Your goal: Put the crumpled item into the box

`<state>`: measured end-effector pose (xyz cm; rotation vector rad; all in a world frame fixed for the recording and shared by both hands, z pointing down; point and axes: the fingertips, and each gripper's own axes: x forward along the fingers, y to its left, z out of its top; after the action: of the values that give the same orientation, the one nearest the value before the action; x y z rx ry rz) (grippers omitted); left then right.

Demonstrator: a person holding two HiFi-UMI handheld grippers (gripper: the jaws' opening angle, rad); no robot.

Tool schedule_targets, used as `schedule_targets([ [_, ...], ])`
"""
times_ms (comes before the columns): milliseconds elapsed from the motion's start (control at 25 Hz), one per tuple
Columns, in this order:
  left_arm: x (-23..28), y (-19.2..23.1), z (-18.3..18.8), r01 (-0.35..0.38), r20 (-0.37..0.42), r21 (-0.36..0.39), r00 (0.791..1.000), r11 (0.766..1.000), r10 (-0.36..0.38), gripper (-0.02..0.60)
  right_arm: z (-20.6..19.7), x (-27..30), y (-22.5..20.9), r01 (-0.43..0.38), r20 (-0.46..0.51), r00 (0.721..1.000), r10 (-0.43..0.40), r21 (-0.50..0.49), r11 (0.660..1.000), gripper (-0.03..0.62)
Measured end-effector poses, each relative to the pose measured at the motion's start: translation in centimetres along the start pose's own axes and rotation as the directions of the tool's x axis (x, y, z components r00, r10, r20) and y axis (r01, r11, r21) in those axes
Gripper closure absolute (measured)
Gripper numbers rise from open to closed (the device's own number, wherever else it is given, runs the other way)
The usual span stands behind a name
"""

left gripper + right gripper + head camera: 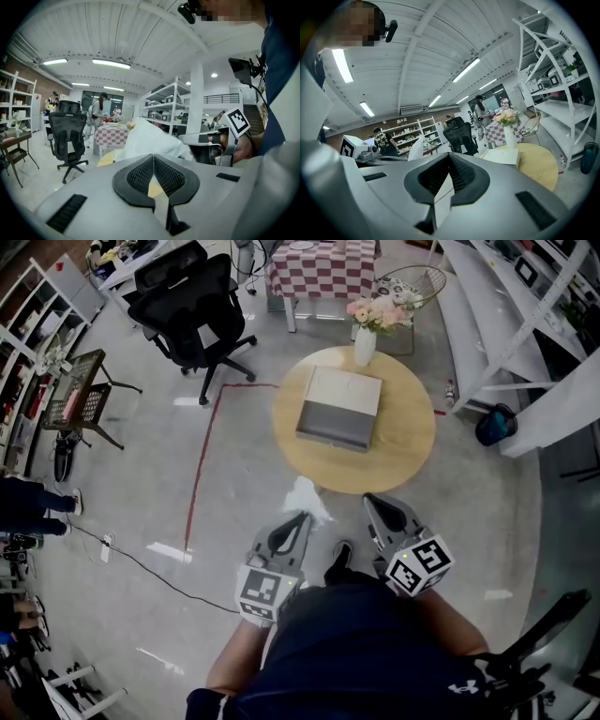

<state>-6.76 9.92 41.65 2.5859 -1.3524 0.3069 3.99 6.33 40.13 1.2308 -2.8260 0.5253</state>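
The jaws of the left gripper (153, 159) are seen pressed together, and the white crumpled item (150, 138) is pinched at their tips. It is held over the floor, just beside the round table (412, 442). The right gripper (449, 157) is seen closed, with nothing clamped. The box (342, 399) is seen on the table.

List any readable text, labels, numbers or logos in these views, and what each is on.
No readable words or numbers in any view.
Left cube, right cube: black-and-white square patterns, not text.
White logo on the dark shirt: a symbol, no letters.
Distant person in the right gripper view: print on the shirt back, too small to read.
Box: plain top, no label visible.
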Motion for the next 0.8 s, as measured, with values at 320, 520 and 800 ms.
schedule_targets([
  [320,3.6,-0.3,1.3,0.003,-0.014,0.037,1.000,0.999,-0.002,0.563,1.4,1.0,-3.4,-0.002,0.009,1.000,0.002,0.015,1.000,0.589],
  [520,4.7,0.4,1.3,0.007,-0.034,0.045,0.999,0.999,-0.005,0.563,1.5,1.7,-4.9,0.013,0.014,1.000,-0.014,0.035,0.999,0.589],
  [800,7.5,3.0,1.6,0.048,-0.066,0.085,0.997,0.995,-0.042,0.563,2.2,3.8,-6.7,0.062,0.021,0.998,-0.063,0.062,0.996,0.589],
])
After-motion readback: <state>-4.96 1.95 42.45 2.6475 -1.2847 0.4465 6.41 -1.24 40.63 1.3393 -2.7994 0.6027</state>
